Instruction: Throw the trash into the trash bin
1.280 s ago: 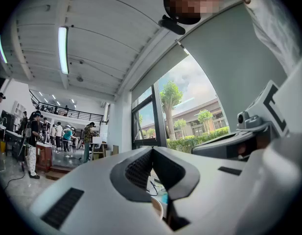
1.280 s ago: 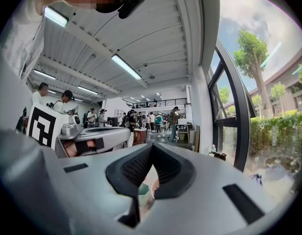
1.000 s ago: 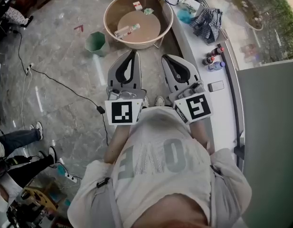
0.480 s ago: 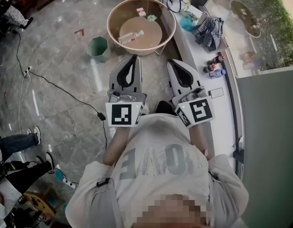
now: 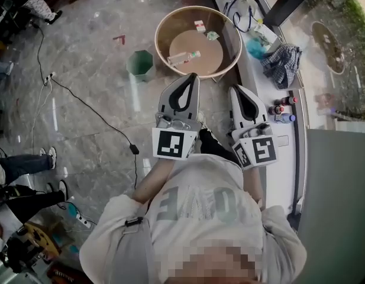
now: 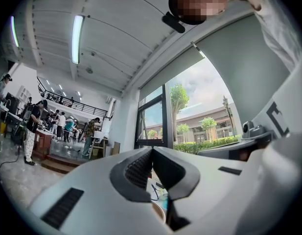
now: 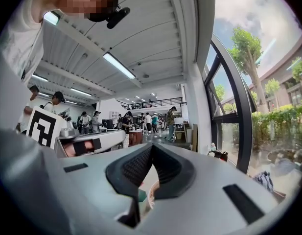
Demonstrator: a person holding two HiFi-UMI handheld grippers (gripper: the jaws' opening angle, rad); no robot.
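In the head view a round tan tub (image 5: 168,29) stands on the floor ahead. In it lie a clear bottle-like wrapper (image 5: 183,57), a small red-and-white box (image 5: 199,25) and a crumpled green scrap (image 5: 212,35). A small green trash bin (image 5: 140,64) stands on the floor just left of the tub. My left gripper (image 5: 191,76) is shut and empty, its tip near the tub's near rim. My right gripper (image 5: 236,90) is beside it, also shut and empty. In the gripper views the left gripper (image 6: 151,149) and the right gripper (image 7: 152,145) each have their jaws meeting with nothing between.
A white counter (image 5: 288,158) runs along the window at the right, bearing a checked cloth (image 5: 281,63), small bottles (image 5: 283,108) and cables. A black cable (image 5: 93,111) crosses the marble floor. People's legs (image 5: 22,165) are at the left. A red scrap (image 5: 119,39) lies on the floor.
Both grippers have moved forward toward the tub, side by side and still shut. The left tip now reaches near the tub's rim. The tub and bin sit further right in view.
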